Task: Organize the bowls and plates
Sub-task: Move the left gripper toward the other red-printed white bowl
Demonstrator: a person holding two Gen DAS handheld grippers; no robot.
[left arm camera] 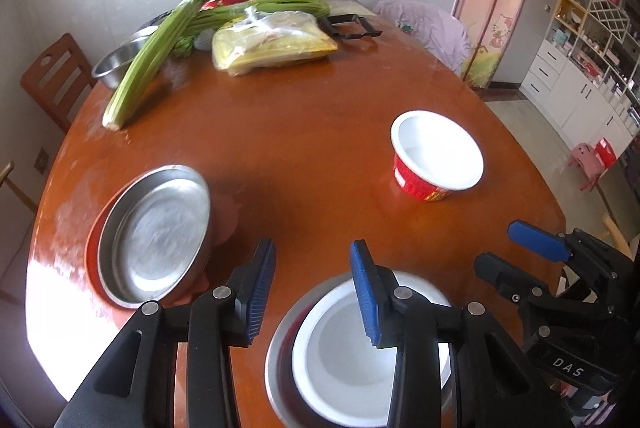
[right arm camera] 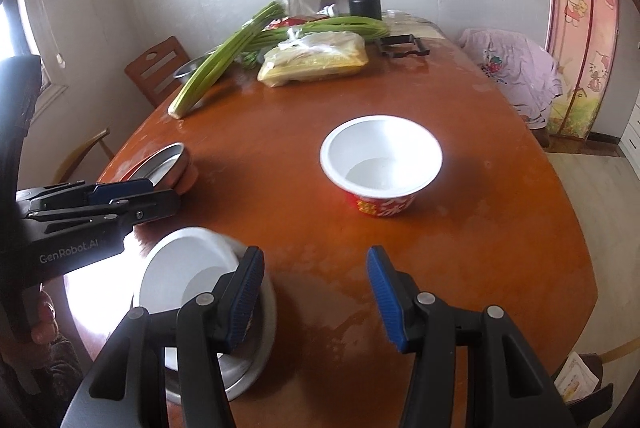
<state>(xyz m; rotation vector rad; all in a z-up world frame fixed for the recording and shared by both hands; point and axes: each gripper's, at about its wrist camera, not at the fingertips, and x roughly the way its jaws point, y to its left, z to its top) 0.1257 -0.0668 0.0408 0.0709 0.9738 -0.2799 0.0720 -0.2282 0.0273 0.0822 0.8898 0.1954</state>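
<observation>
1. Left gripper [left arm camera: 312, 288] hangs open, empty, above a white bowl [left arm camera: 348, 356] nested in a steel plate [left arm camera: 276, 360].
2. Right gripper [right arm camera: 316, 296] gapes, empty.
3. Red bowl [right arm camera: 380, 164] sits mid-table [right arm camera: 280, 148].

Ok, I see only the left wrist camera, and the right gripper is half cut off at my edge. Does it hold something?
Observer: No. The right gripper is empty; its fingers stand apart above the table.
Operator: Where is the red bowl from its side?
Observer: The red bowl stands upright ahead of that gripper, near the middle of its view.
Operator: Is anything beyond the table's right edge?
Observer: Yes, a printed paper lies low beside the near right edge.
</observation>
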